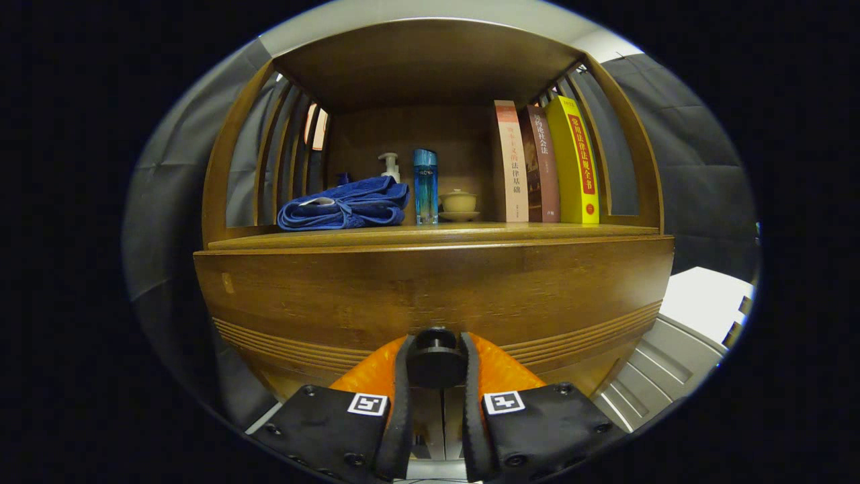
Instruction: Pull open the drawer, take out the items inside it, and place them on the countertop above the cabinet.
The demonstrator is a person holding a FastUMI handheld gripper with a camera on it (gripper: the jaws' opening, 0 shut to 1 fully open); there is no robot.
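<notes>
- The gripper [436,366] is closed round the drawer's knob [436,361], one finger pressed on each side.
- The drawer [430,289] front looks flush, so it is judged unopened; the knob should be pulled straight back, the grip kept firm.
- Farther off, the countertop [470,232] holds a towel [344,204] at left and books [544,165] at right.

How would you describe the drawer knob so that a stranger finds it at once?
Start at the wooden cabinet below the shelf of books and a blue towel. On its drawer front sits a dark round knob, with the gripper shut on it. It is the only knob there.
</notes>
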